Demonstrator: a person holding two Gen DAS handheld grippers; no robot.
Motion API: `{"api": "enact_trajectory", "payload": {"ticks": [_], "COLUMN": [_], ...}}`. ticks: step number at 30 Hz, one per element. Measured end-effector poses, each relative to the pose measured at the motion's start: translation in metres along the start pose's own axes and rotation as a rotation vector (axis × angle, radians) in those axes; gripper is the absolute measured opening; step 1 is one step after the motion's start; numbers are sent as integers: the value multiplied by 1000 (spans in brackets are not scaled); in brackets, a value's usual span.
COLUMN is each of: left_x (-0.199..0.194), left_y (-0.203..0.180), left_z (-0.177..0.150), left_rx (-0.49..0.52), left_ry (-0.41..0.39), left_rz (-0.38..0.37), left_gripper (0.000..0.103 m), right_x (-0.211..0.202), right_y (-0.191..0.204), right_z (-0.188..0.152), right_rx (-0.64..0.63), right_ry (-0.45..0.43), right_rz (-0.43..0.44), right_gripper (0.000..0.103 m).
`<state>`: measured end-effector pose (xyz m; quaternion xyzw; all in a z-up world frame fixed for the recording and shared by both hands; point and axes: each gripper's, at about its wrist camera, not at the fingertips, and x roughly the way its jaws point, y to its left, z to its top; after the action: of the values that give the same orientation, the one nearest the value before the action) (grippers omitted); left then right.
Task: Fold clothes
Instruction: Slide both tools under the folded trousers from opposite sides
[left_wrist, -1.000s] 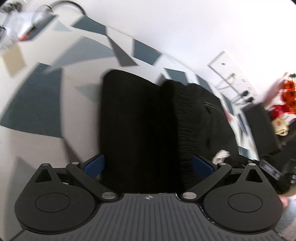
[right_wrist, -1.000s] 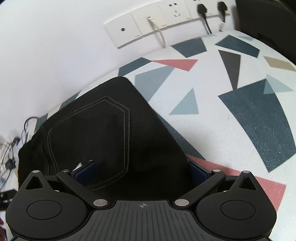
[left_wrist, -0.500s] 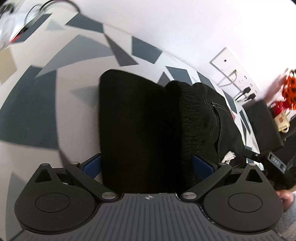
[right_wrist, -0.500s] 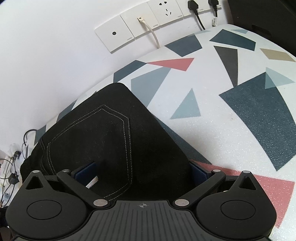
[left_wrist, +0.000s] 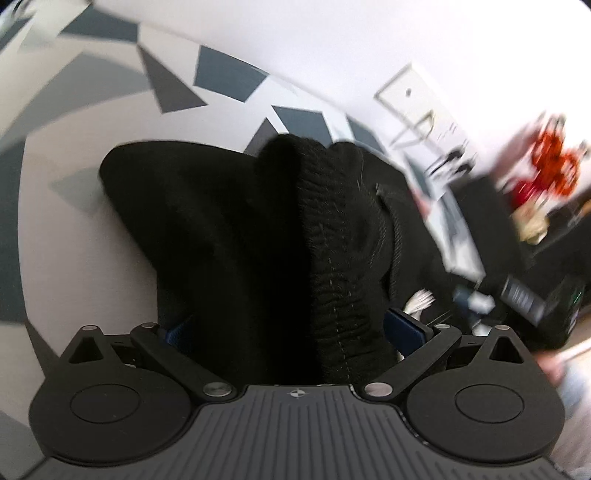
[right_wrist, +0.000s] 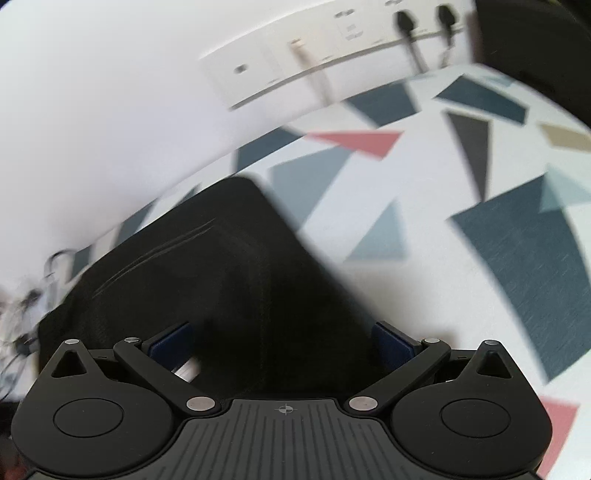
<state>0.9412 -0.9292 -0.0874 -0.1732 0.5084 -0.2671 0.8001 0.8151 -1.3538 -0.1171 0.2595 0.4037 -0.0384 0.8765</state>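
Both claws, left (left_wrist: 291, 325) and right (right_wrist: 282, 341), gape wide over black trousers (left_wrist: 229, 236) bunched on the table (right_wrist: 461, 266), gripping nothing, so any nudge could undo that heaped waistband fold.

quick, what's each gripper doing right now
left gripper: tongs spread wide, black trousers bunched between them, not clamped.
right gripper: tongs spread wide over the trousers, not clamped.

Left wrist view low and close over the black trousers (left_wrist: 229, 236), facing along the patterned tabletop (left_wrist: 66, 122) toward the far white wall, right wrist view equally near, facing the wall sockets (right_wrist: 314, 62), both sharing trousers (right_wrist: 207, 273) and tabletop (right_wrist: 480, 229)
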Motion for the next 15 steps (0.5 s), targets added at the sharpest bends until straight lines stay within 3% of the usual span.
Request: {"api": "enact_trajectory", "payload": {"ticks": [7,10,12,15], "left_x": [13,14,12,5], "left_y": [-34,-36,-37,-35], "left_z": [-10,-10,-10,-14], "left_rx": [146,120,82,37], "left_ry": [1,-3,7,18], "left_rz": [201,229,250,269], "left_gripper": [102,102,99,98], "right_x": [25,32,31,25], "right_y": [7,23,31,41], "right_z": [17,13,12,12], "right_rx": [-133,-230,-254,-313], "right_ry": [20,33,65,107], "right_rz": [-59,-64,-13,42], "right_gripper": [102,102,101,92]}}
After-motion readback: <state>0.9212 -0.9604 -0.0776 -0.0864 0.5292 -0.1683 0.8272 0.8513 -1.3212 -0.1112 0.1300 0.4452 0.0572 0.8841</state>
